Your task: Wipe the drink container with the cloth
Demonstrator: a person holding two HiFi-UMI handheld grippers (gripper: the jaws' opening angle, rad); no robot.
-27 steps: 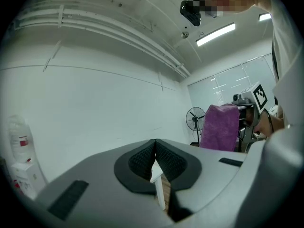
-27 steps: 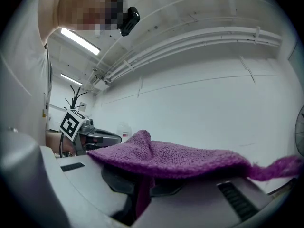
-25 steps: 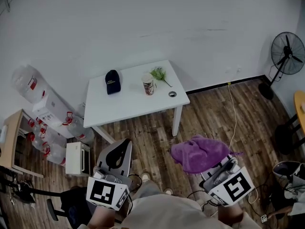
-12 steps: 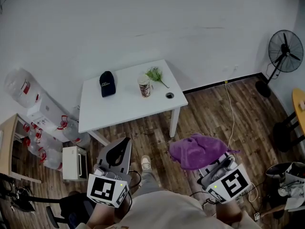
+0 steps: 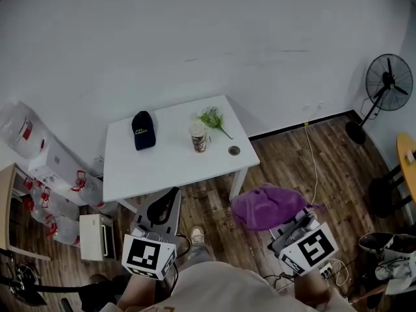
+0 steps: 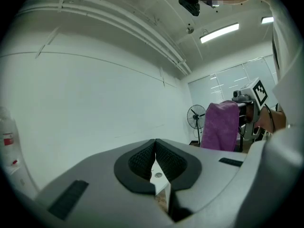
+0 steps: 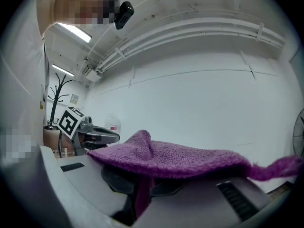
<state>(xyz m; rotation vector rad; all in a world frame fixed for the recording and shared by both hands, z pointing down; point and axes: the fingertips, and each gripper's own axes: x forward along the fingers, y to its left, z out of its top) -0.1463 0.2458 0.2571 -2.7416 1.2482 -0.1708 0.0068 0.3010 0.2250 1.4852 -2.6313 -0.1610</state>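
The drink container (image 5: 199, 137), a paper cup with a lid, stands upright on the white table (image 5: 162, 161) across the room. My right gripper (image 5: 276, 223) is shut on a purple cloth (image 5: 268, 206), which drapes over its jaws and hangs forward (image 7: 180, 158). My left gripper (image 5: 164, 203) is shut with nothing between its pads (image 6: 154, 156). Both grippers are held low over the wooden floor, well short of the table. From the left gripper view the purple cloth (image 6: 219, 126) hangs at the right.
On the table lie a dark cap (image 5: 142, 129), a green sprig (image 5: 214, 117) and a small round lid (image 5: 234, 151). Water bottles (image 5: 62, 194) and a white box (image 5: 93, 236) stand at the left. A fan (image 5: 387, 86) is at the right. A cable (image 5: 313, 161) runs across the floor.
The table and its objects have shifted lower and slightly left in the head view, so I have come a little closer. Both grippers keep their pose and the cloth stays held.
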